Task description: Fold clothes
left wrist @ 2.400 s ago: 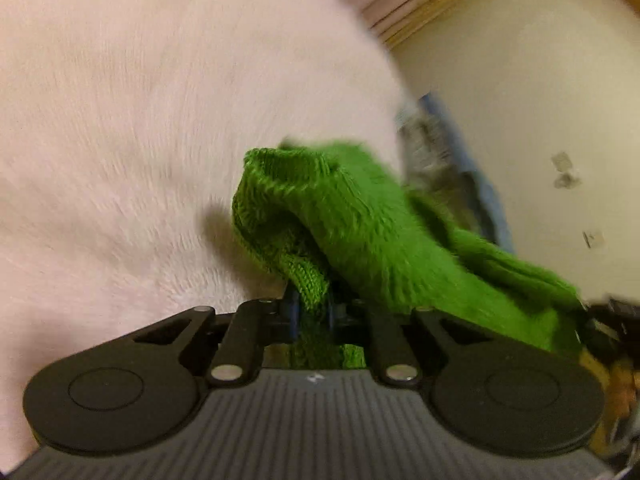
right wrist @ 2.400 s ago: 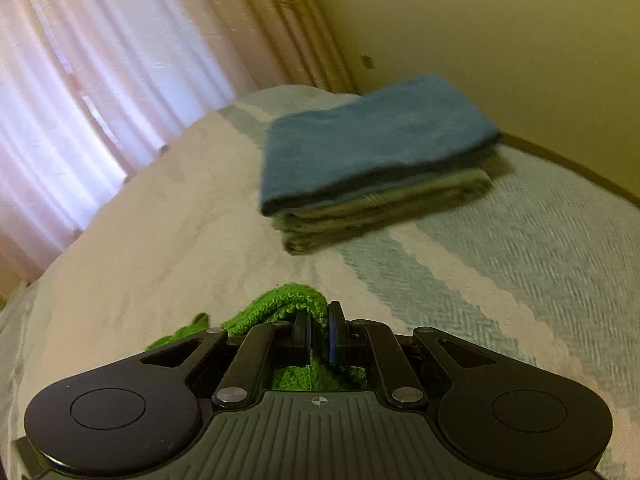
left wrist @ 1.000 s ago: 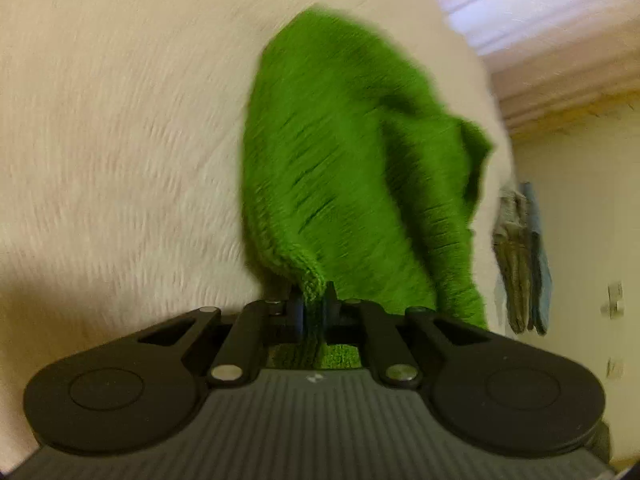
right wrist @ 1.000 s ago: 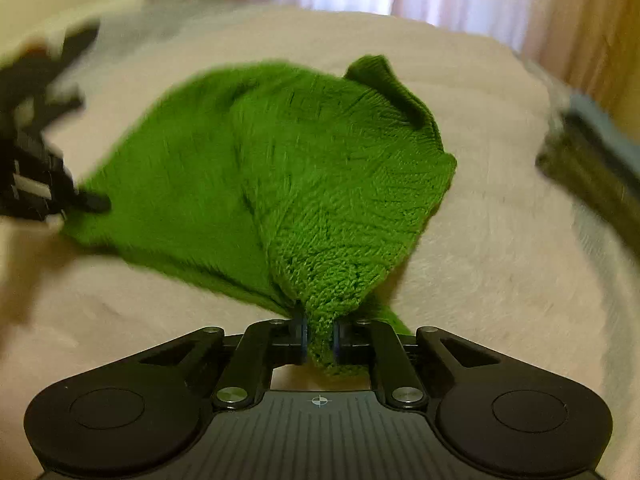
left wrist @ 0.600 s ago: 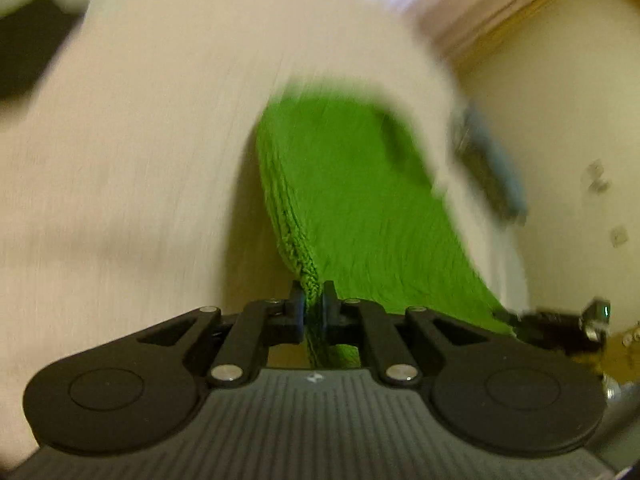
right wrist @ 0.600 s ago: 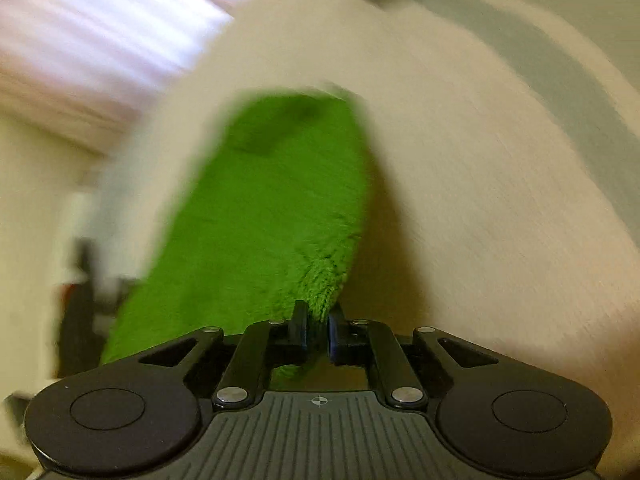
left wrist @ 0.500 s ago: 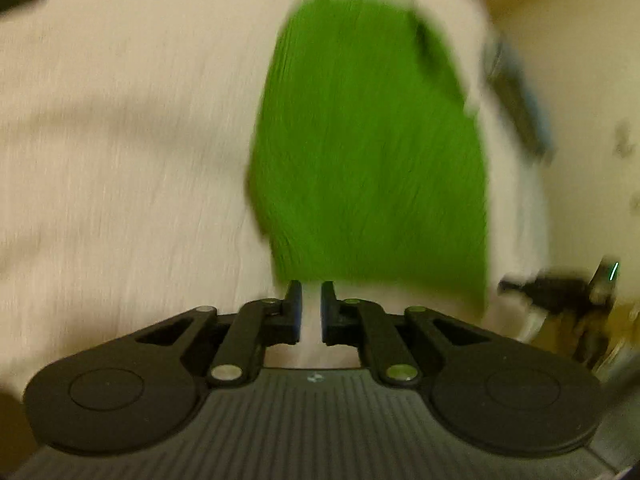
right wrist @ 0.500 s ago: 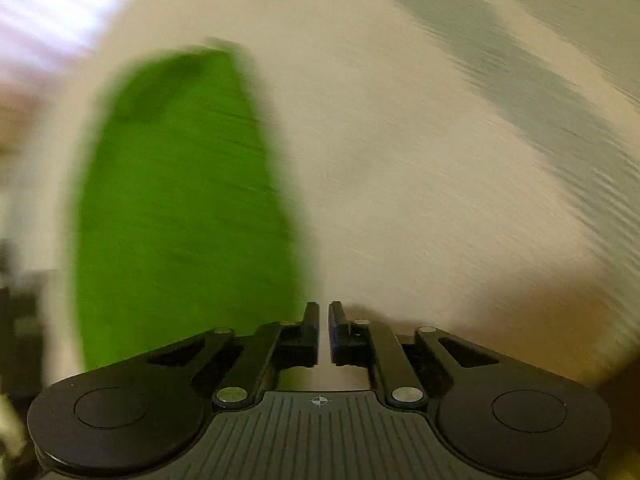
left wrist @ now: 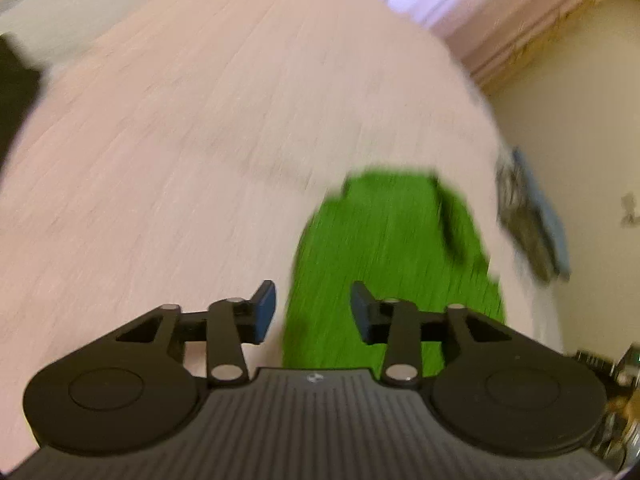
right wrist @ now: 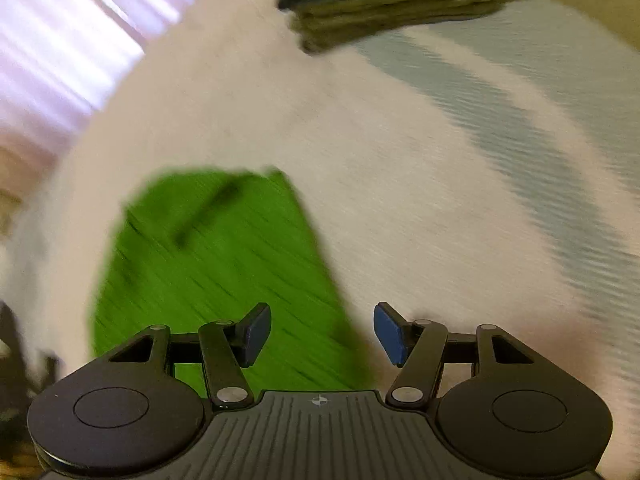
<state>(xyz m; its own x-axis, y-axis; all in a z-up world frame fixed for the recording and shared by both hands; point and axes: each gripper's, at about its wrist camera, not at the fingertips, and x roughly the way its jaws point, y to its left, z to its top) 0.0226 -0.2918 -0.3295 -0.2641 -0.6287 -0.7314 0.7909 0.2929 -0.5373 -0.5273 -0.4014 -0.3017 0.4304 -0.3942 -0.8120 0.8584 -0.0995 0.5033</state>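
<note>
Both the left tool (left wrist: 313,307) and right tool (right wrist: 322,332) stood wide apart, gripping nothing. The green knit garment (left wrist: 394,256) lay spread flat on the bed (left wrist: 200,128), apparently ready for folding.

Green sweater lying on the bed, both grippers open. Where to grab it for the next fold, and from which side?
Probably the near edge of the green sweater, one corner per gripper. It lies spread flat on the bed, its near hem just ahead of the open left gripper and right gripper. Come in low from the near side and pinch the hem. Motion blur hides the exact edge.
</note>
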